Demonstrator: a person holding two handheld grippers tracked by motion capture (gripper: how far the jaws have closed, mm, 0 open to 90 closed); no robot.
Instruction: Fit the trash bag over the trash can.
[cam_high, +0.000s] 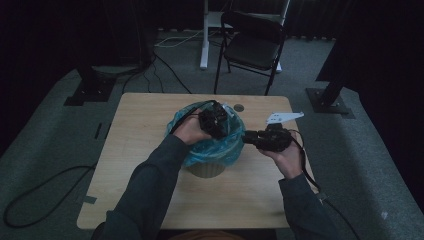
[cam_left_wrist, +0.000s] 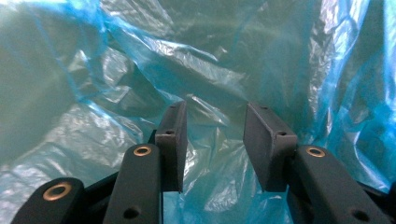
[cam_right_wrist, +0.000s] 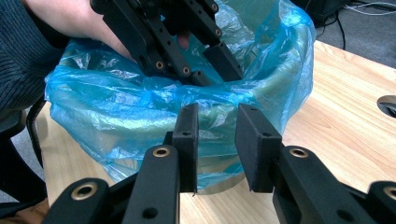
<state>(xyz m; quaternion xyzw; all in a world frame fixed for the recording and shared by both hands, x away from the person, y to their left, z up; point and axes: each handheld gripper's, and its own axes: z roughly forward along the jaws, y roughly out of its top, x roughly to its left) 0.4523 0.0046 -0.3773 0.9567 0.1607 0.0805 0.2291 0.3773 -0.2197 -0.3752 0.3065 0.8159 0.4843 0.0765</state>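
A pale bin (cam_high: 205, 169) lined with a blue plastic bag (cam_high: 222, 149) stands mid-table. My left gripper (cam_high: 216, 122) reaches down into the bag's mouth. Its jaws are open, with crumpled blue film (cam_left_wrist: 187, 56) behind them and nothing between them (cam_left_wrist: 215, 109). My right gripper (cam_high: 248, 137) lies level at the bag's right rim. Its jaws (cam_right_wrist: 217, 109) stand apart just in front of the bag's outer wall (cam_right_wrist: 116, 107), and I see no film pinched between the pads. The left gripper (cam_right_wrist: 212, 70) and its hand show above the rim in the right gripper view.
The wooden table (cam_high: 150, 150) has bare room all round the bin, and a round cable hole (cam_high: 239, 107) lies behind it. A black folding chair (cam_high: 252, 45) stands beyond the far edge. Cables (cam_high: 45, 185) lie on the grey floor at left.
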